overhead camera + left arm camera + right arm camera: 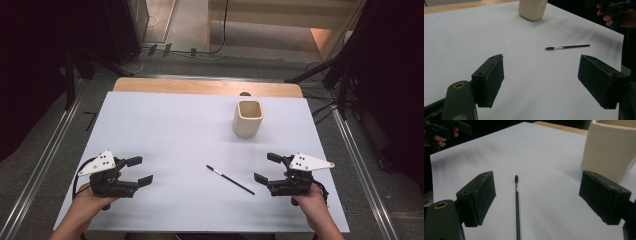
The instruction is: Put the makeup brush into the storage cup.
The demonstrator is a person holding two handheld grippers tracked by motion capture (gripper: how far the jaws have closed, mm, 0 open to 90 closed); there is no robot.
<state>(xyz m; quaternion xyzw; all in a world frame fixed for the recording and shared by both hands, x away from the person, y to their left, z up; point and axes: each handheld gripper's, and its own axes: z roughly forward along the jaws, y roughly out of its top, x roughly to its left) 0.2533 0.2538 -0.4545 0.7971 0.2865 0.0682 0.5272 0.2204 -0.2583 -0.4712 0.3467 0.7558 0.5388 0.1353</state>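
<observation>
On the white table covering (165, 130) a thin black brush with a small dark tip and a silver ferrule (230, 179) lay flat and slanting, just beside the right gripper (264, 168) and well apart from the left gripper (139, 170). Behind it, toward the far edge, stood a cream, square-mouthed cup with rounded corners (248, 118), upright and apparently empty. Both grippers rested low near the person's edge, each with its jaws spread wide and nothing between them. In the right gripper view the brush (517, 202) ran straight up the gap between the black pads (482, 195), which suggested the approach was the step in hand, the pick-up not yet begun. The next move would likely call for lowering the right gripper over the handle and closing across its thin shaft, low to the table, since so slim a thing could roll or slip; the cup (609, 147) looked a probable destination. No brand, label or writing could be read on the brush, cup or grippers.
</observation>
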